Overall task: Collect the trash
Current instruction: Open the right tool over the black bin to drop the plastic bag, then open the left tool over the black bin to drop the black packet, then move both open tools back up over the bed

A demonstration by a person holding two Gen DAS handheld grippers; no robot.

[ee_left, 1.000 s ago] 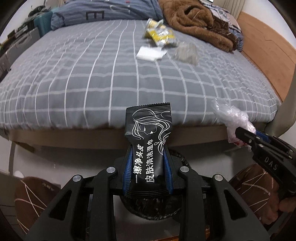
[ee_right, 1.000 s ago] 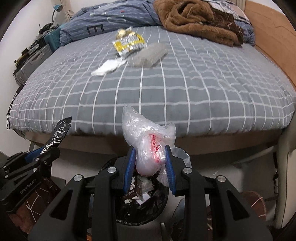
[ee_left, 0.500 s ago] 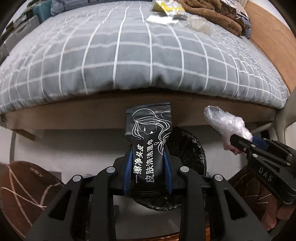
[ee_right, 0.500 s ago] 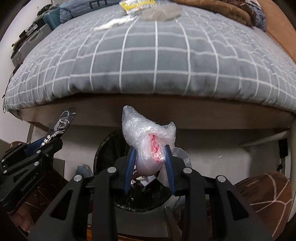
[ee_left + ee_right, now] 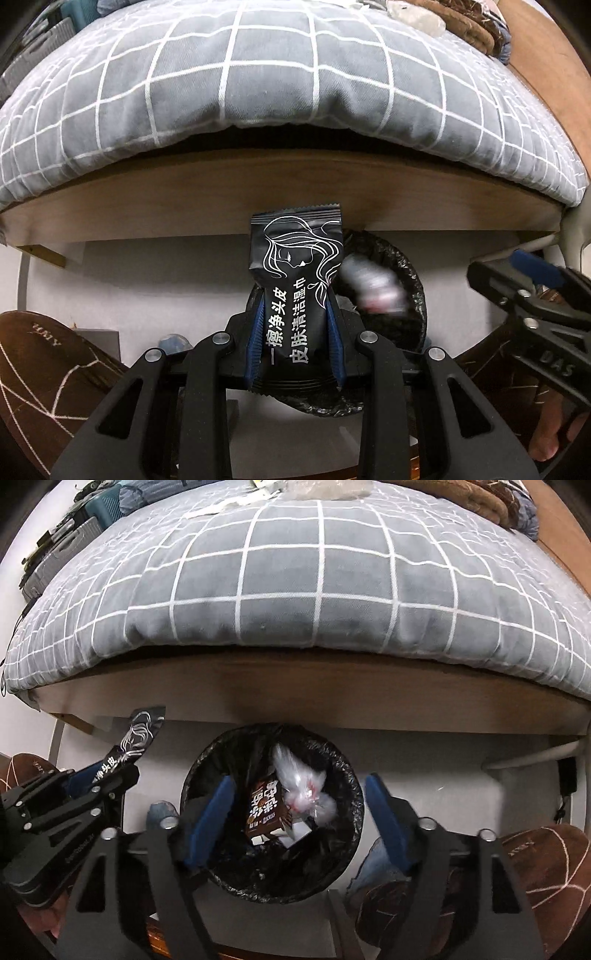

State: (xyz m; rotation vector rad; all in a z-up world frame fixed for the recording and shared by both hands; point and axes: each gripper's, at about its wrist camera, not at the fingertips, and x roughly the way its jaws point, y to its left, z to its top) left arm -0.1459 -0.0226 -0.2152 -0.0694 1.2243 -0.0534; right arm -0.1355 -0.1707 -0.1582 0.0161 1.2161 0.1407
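Black foil fills the middle of our left wrist view: the left claw (image 5: 295, 343) is clamped on a black wipe packet (image 5: 297, 291) that stands upright between the blue pads. Behind it the bin (image 5: 413, 273) shows only as an arc of black liner; the packet and claw hide the rest. A blurred pale smear over the bin is the plastic bag (image 5: 373, 288), too smeared for us to make out. The bed (image 5: 258, 85) overhangs its wooden frame just above, leaving a narrow strip of pale floor. Our right claw (image 5: 532, 277) enters at the right edge, cut off.

From the right wrist, the right claw (image 5: 299, 805) has just been opening and stands wide with nothing between its pads. Below, the bag (image 5: 303, 786) lies inside the bin (image 5: 351, 786) beside a brown carton (image 5: 266, 805). Brown slippers (image 5: 543, 864) crowd the floor beside the bin.
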